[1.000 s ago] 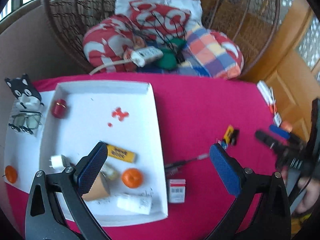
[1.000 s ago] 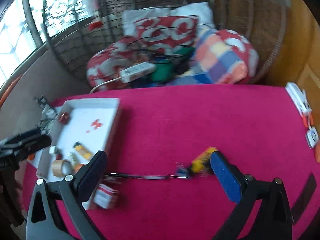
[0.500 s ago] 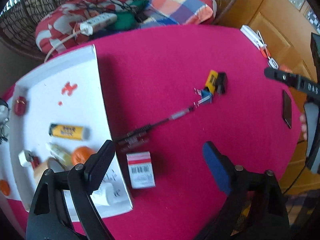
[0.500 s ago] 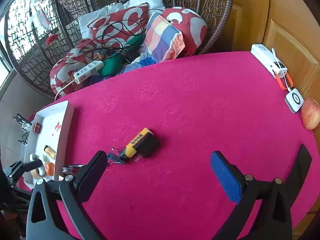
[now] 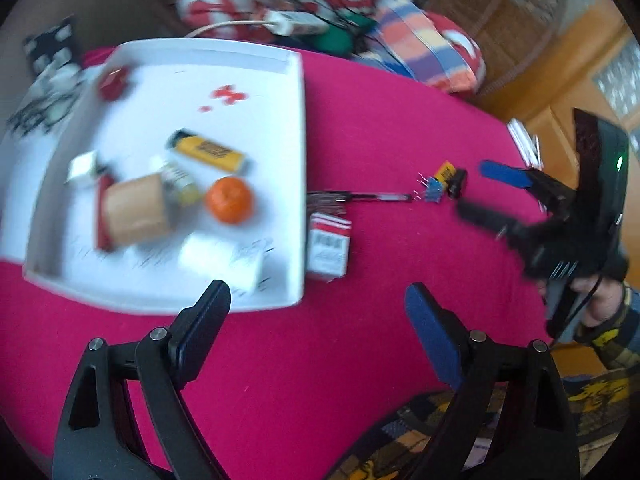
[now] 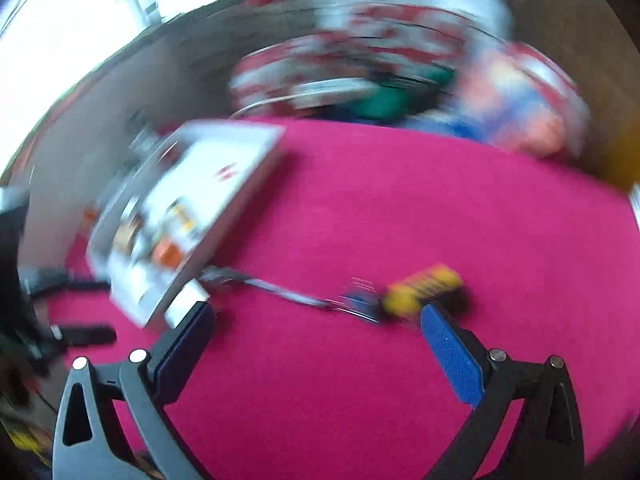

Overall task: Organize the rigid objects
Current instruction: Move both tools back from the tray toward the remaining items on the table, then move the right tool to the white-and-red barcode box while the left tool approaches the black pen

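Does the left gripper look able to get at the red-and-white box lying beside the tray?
Probably yes: the left gripper is open and empty, and the red-and-white box lies uncovered just ahead, though close against the white tray.

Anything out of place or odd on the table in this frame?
Yes. Three items lie loose on the pink tablecloth beside the white tray: a red-and-white box against its wall, a pen, and a yellow-and-black block. Nothing looks spilled or broken.

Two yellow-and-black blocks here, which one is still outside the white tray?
The short yellow-and-black block on the pink cloth, beside the blue pin connector. The longer one already lies inside the white tray.
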